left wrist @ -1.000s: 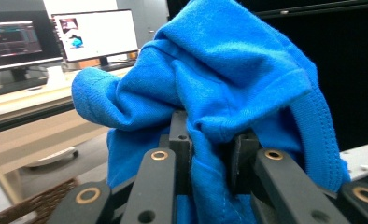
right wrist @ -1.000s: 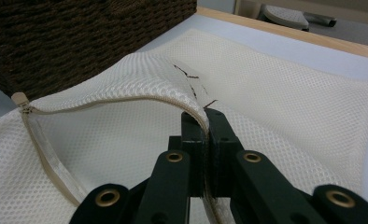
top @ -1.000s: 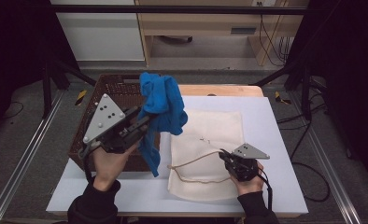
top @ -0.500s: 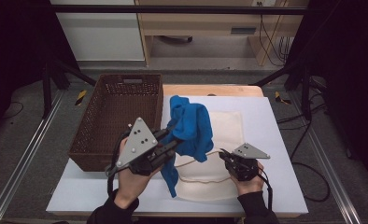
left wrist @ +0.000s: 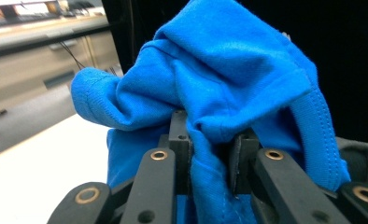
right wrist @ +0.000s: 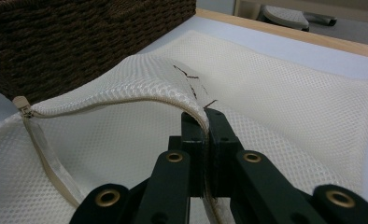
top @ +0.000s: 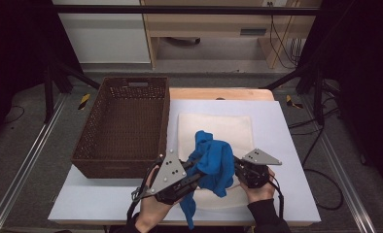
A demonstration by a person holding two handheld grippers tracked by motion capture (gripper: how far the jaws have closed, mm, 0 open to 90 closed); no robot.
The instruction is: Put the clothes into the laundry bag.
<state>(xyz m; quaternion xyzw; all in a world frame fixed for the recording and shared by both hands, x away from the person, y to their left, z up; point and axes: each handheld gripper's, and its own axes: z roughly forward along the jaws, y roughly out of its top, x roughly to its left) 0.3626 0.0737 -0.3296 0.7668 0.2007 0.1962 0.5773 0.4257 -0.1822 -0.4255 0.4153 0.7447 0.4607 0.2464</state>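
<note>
Left hand-held gripper (top: 195, 167) clamped on bunched blue garment (top: 213, 162), cloth raised above near end of cream mesh laundry bag (top: 216, 127), tail hanging toward tabletop (top: 287, 126) front edge. Right hand-held gripper (right wrist: 204, 122) pinches bag's zipper edge, lifting mouth open. Bag lies flat, long axis running away from person. Empty brown wicker basket (top: 124, 126) just left of bag.

blue knit cloth (left wrist: 229, 79), cream mesh bag (right wrist: 285, 107), woven wicker basket (top: 124, 126)
</note>
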